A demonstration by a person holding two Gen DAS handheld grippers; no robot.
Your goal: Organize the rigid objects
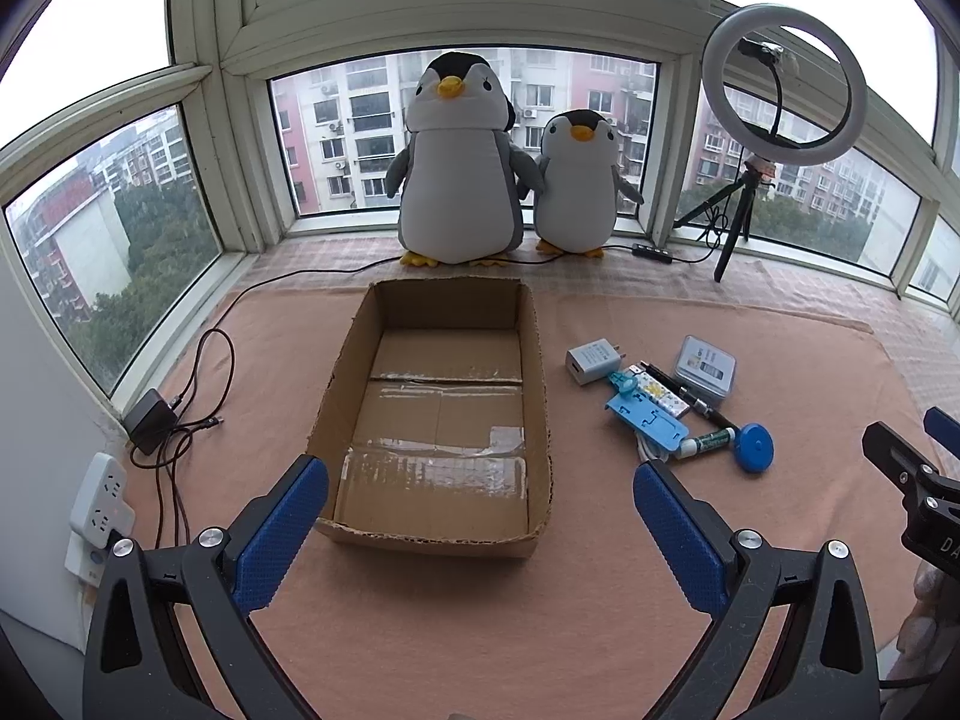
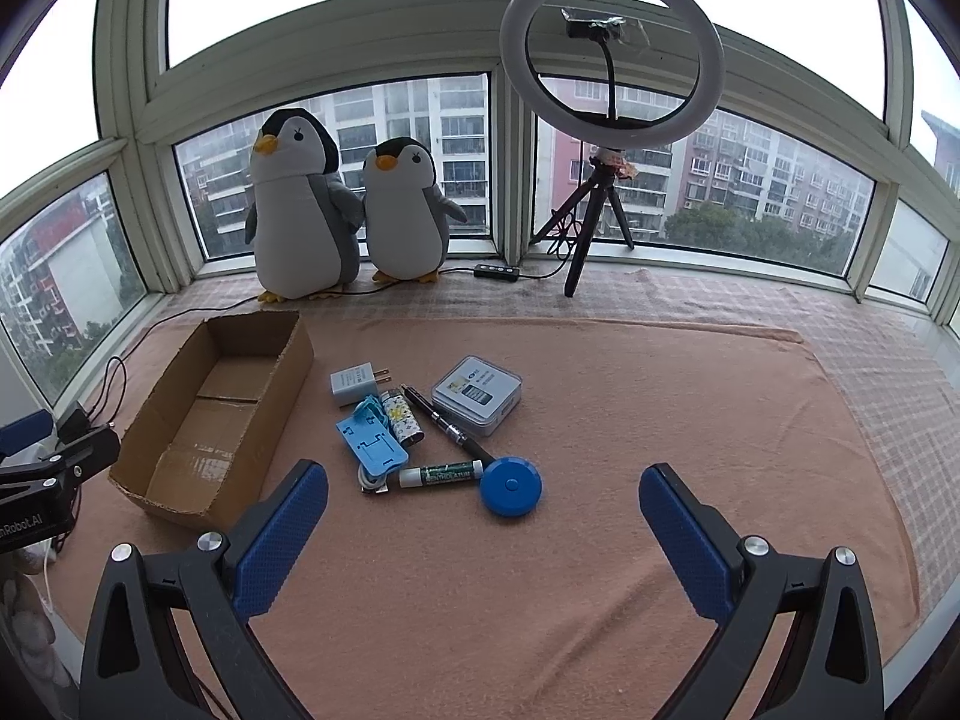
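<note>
Nearest, left tool point(image 1: 480, 495): blue-padded fingers point(image 1: 282, 531) spread wide, gripping nothing, hovering over the near end of the cardboard box point(image 1: 543, 384). Right tool point(image 2: 483, 501): fingers likewise spread wide, holding nothing, touching nothing, above the peach cloth point(image 2: 660, 408) just short of the item cluster.

Box: open-topped, tape strips on its floor, nothing inside, lying left of the cluster on the cloth-covered counter.

Cluster, near to far in the right view:
- round blue tape measure point(image 2: 511, 486), touching the cap end of the green lip balm tube point(image 2: 441, 474)
- white coiled cable point(image 2: 369, 477) partly under the blue plastic phone stand point(image 2: 375, 450)
- black pen point(image 2: 447, 423), lying diagonally
- patterned lighter point(image 2: 403, 425) and a teal tassel point(image 2: 367, 407)
- white USB charger plug point(image 2: 354, 387)
- clear-lidded square case point(image 2: 477, 396), farthest right

Left edge of the cloth: black power adapter point(image 1: 150, 420) with looped cord, white power strip point(image 1: 102, 492).

Far, at the window ledge: large plush penguin point(image 1: 459, 162), small plush penguin point(image 1: 576, 183), ring light point(image 2: 612, 54) on a tripod.
</note>
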